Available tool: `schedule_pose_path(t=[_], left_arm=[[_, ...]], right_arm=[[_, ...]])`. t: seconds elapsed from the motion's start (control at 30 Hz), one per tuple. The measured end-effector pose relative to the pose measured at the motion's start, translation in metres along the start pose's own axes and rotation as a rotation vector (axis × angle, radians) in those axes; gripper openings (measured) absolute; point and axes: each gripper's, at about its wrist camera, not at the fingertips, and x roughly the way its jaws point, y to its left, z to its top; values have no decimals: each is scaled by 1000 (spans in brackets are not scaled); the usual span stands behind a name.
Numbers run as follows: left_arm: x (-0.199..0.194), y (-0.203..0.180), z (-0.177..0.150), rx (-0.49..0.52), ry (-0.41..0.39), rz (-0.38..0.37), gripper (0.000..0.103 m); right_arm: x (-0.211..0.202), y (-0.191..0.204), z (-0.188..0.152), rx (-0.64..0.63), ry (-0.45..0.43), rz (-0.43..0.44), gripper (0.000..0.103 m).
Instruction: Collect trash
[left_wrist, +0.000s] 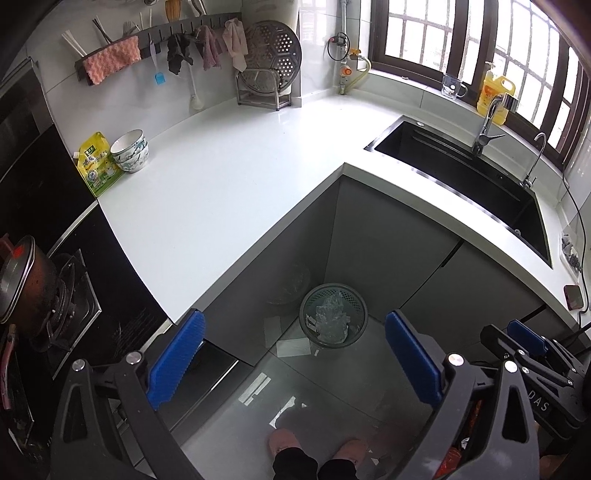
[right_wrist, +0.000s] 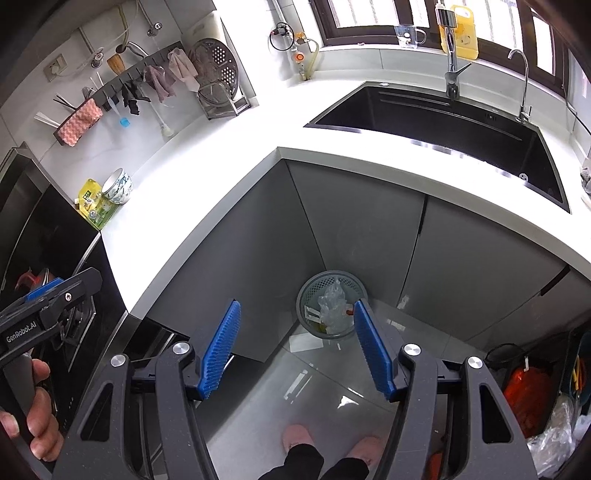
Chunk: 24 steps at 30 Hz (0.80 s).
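Near edge, both views: black trouser legs and two pink slippers (right_wrist: 299, 439) on the grey tiled floor (left_wrist: 332, 387), cut off by the frame bottom.

Left gripper (left_wrist: 295, 343): blue pads spread wide, nothing between them, only floor and bin seen through the gap. In the right wrist view its body enters from the left edge, held by a hand (right_wrist: 33, 417); only the knuckles and fingers show.

Right gripper (right_wrist: 297, 332): pads fairly wide apart, also empty. Its right pad overlaps the bin rim in the picture but hangs well above it.

Right of it, bottom corner: orange bag (right_wrist: 524, 391) and crumpled clear plastic, partly cut off, contents hard to make out.

Trash bin (left_wrist: 333, 314): grey perforated basket on the floor, tucked into the inner corner of the grey cabinets (left_wrist: 388, 236). Inside it crumpled clear plastic (left_wrist: 330, 317), a white scrap and something yellowish at the bottom, not identifiable. White paper scraps (left_wrist: 293, 347) lie on the floor just beside the bin.

Above: white L-shaped countertop (left_wrist: 221, 177). Stacked bowls (left_wrist: 130, 150) and a yellow-green pouch (left_wrist: 96, 162) touch at its left end. Stove with pot (left_wrist: 22, 280) at far left, mostly cropped.

Far: dark sink (left_wrist: 461, 177) with tap, wall rack with hanging cloths (left_wrist: 207, 48), perforated steamer tray (left_wrist: 271, 48), glass cup (left_wrist: 452, 85) and yellow bottle (left_wrist: 493, 92) on the window sill.
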Motion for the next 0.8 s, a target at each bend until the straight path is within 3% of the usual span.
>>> schedule_pose_path(t=[0.8], left_arm=[[-9,0,-1,-9,-21,24,96]], right_arm=[[-9,2,0,-18,-17,-1,61]])
